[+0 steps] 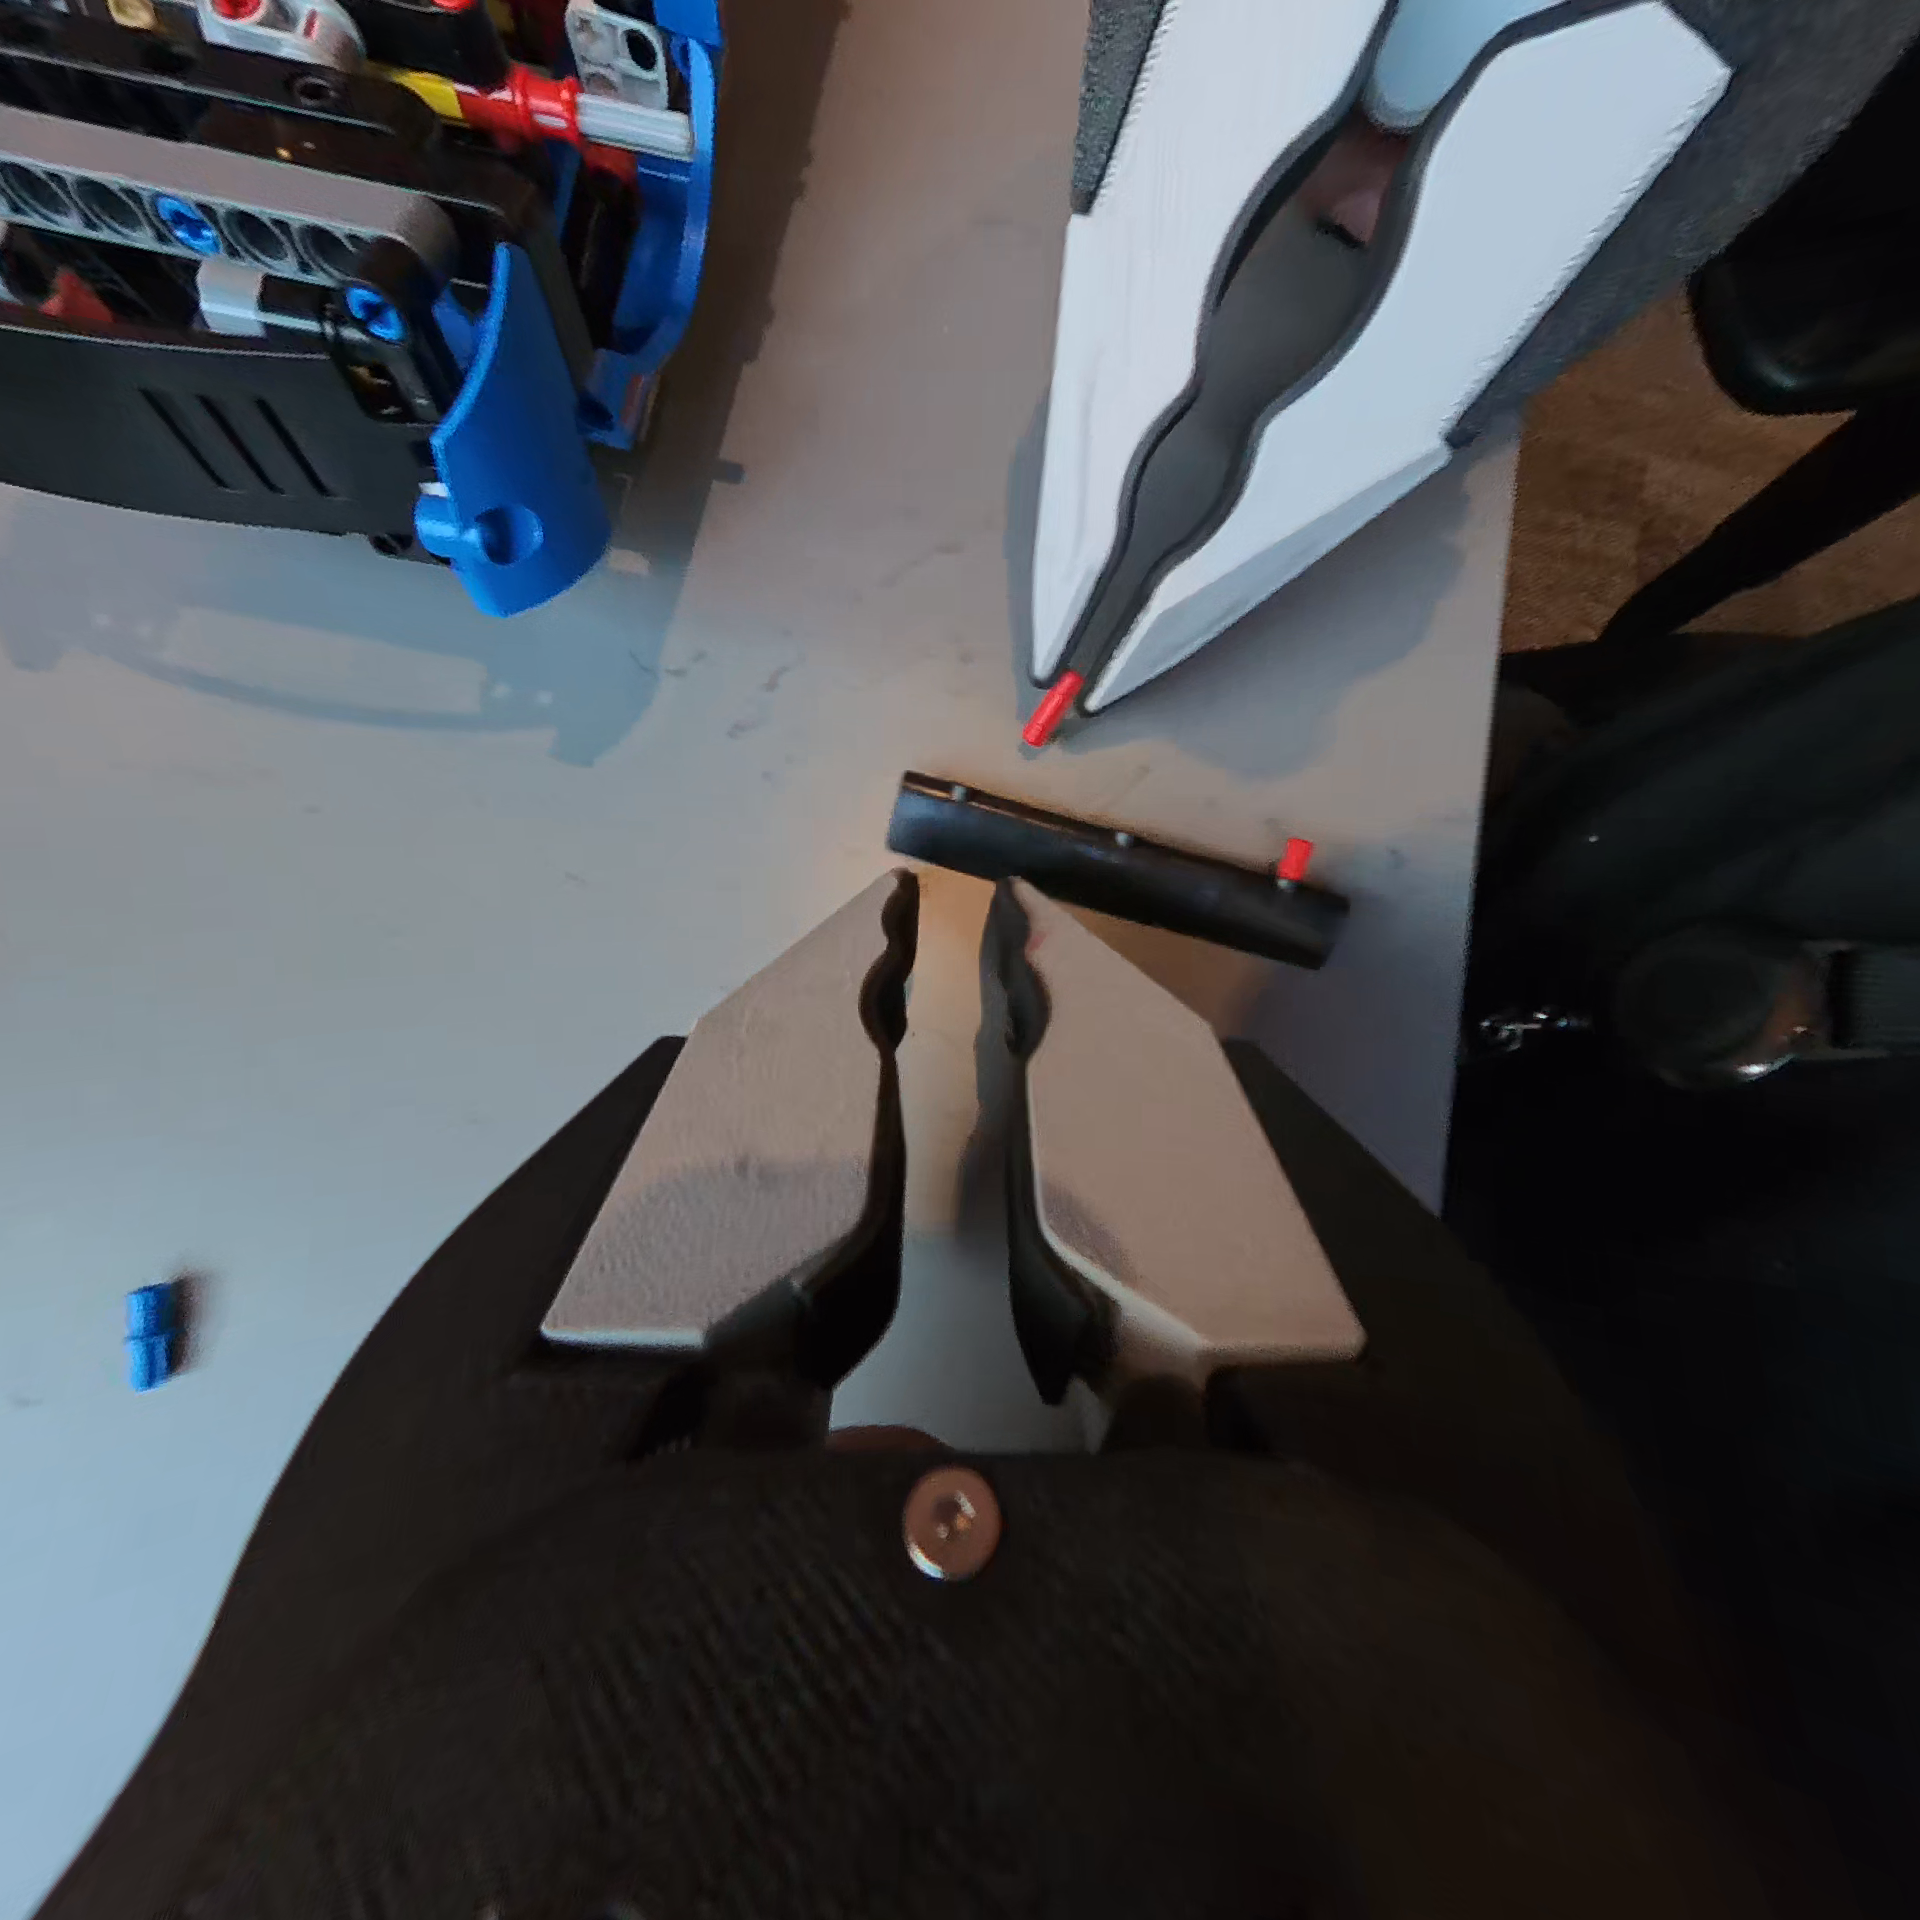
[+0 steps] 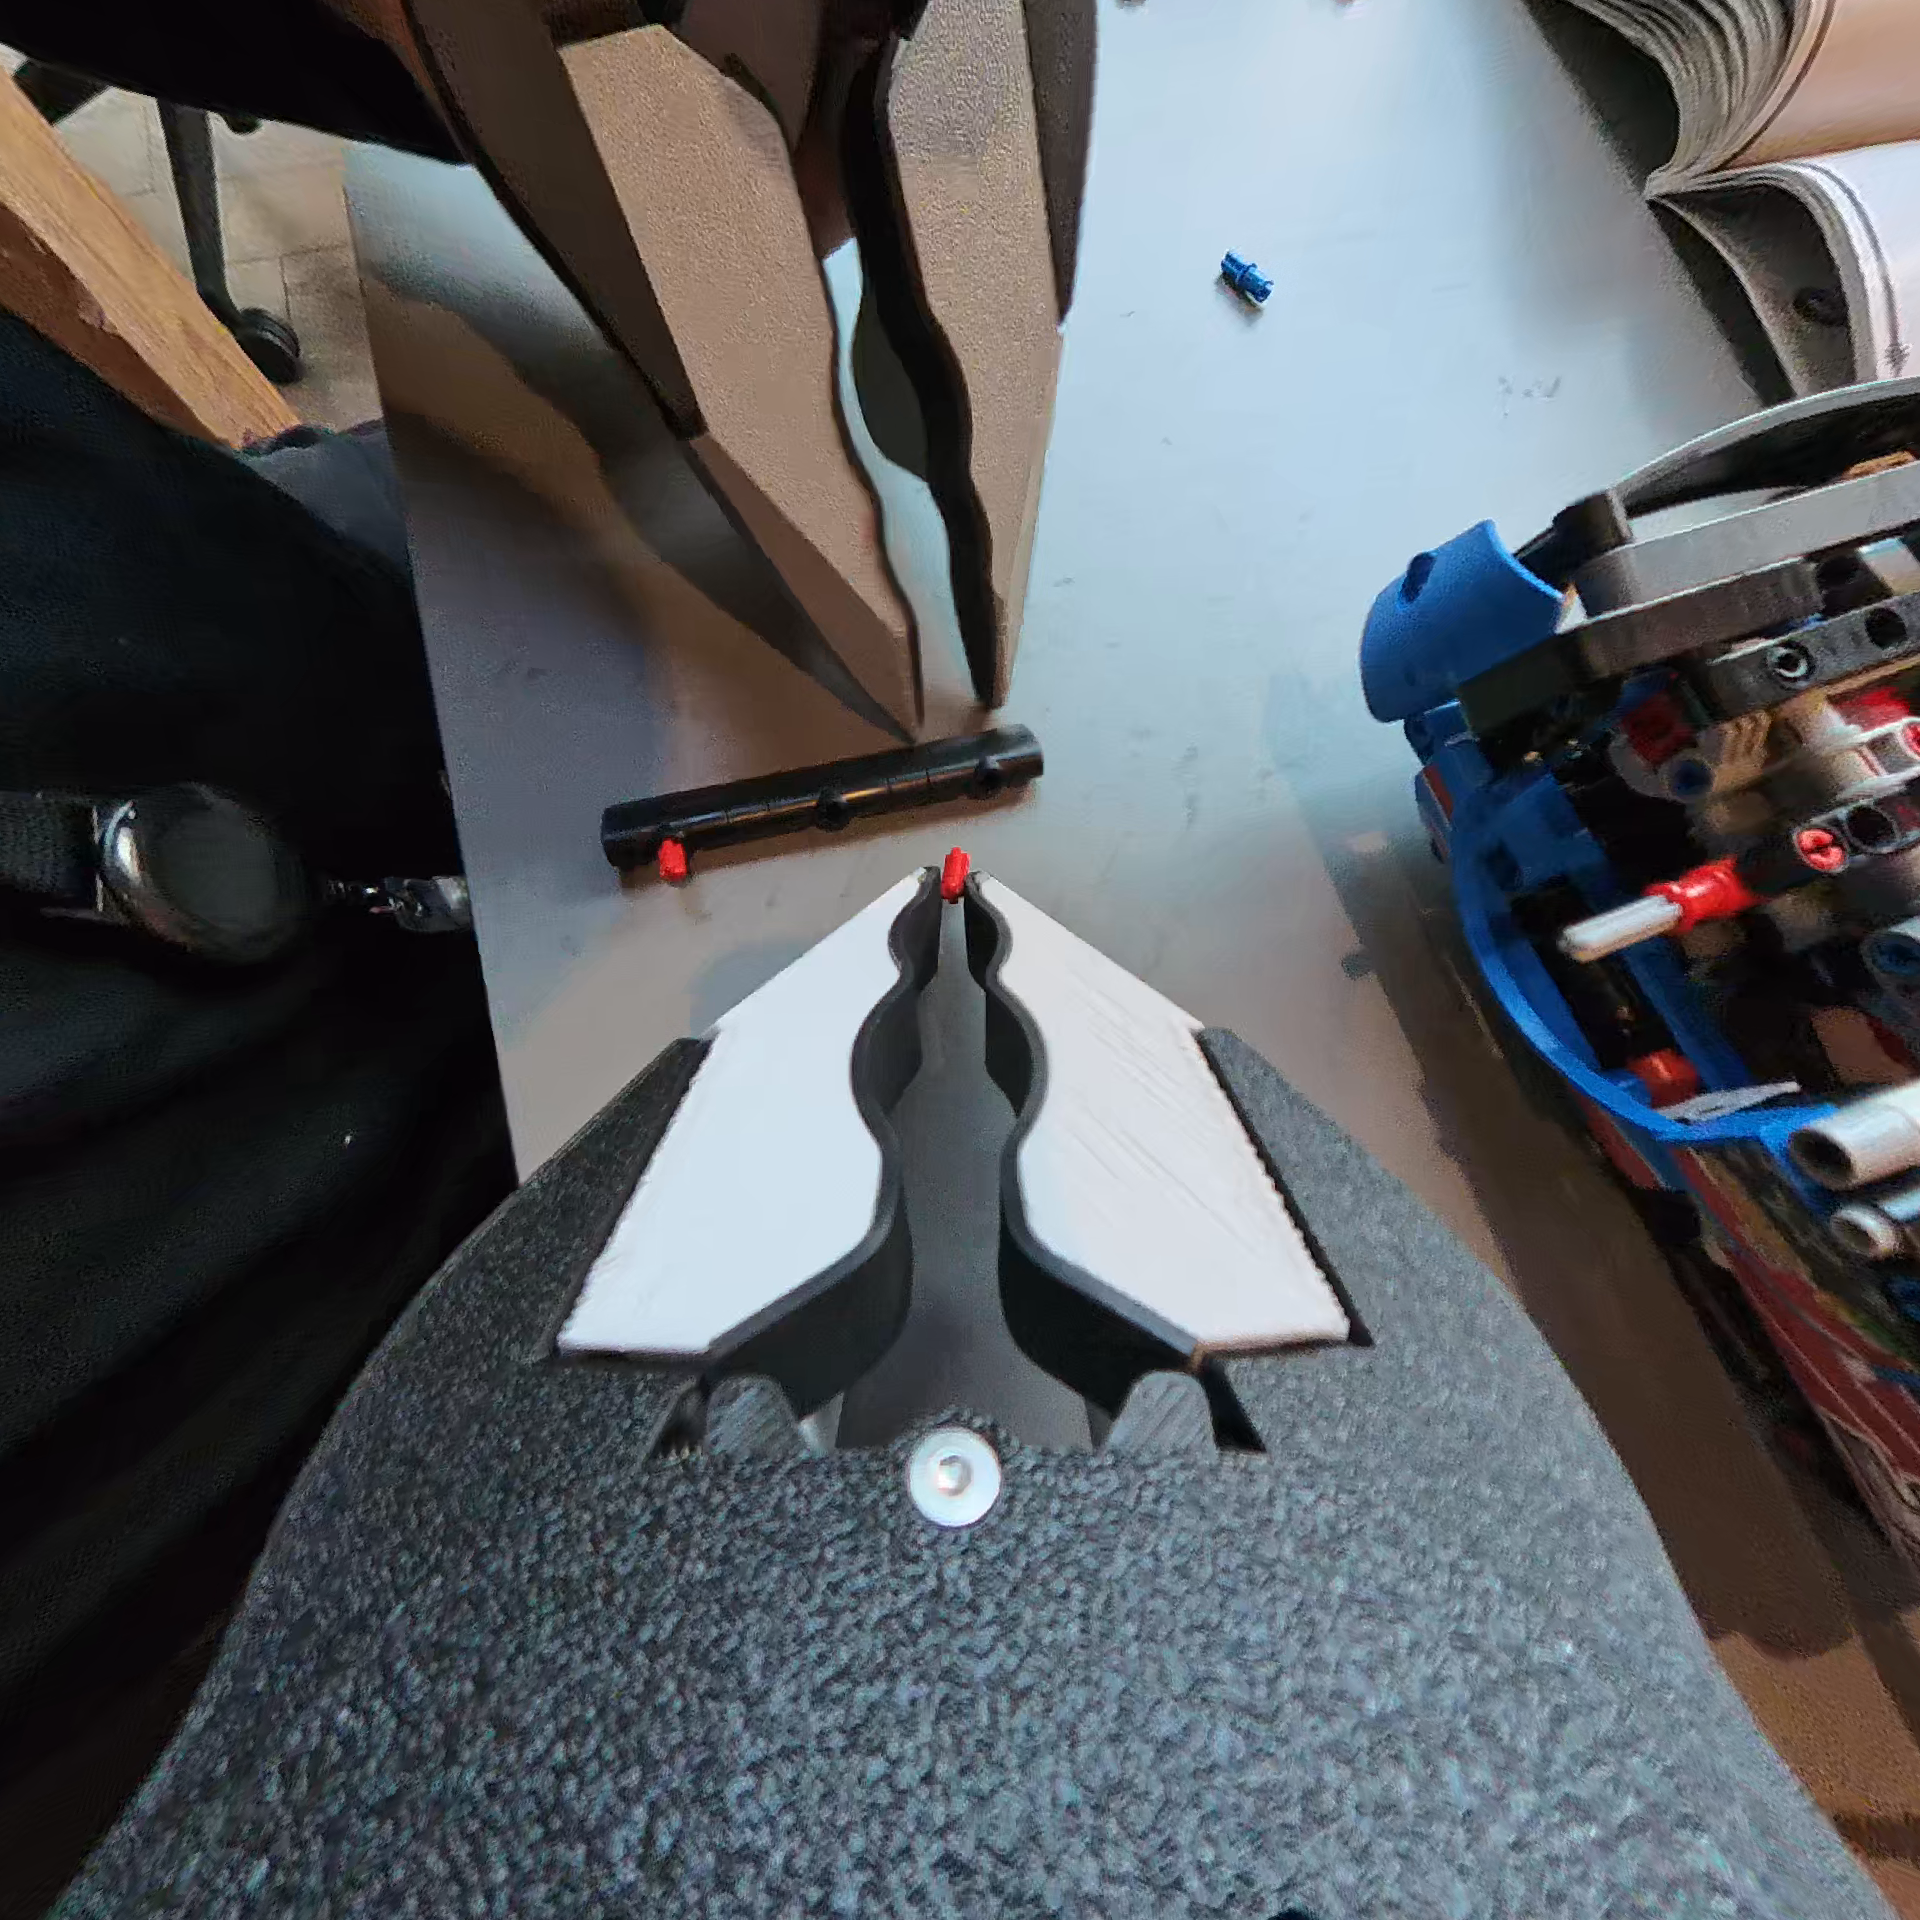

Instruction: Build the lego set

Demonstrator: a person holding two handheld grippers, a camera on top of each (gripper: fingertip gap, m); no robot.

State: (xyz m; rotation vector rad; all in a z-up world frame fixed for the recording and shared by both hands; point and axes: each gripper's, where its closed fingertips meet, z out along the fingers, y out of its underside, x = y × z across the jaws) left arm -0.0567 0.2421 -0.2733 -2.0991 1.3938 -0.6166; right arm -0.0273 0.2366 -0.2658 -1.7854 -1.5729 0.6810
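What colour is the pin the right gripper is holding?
Red. The pin sits pinched at the right gripper tips; clearest in the right wrist view.

2 red pins, 1 black beam, 1 blue pin, 1 car model, 2 tongs.

I see a long black beam lying flat near my table's edge, 1 red pin seated at its end. A second red pin sits pinched at my right gripper's tips, just beside the beam. The blue-and-black car model and a loose blue pin lie well apart.
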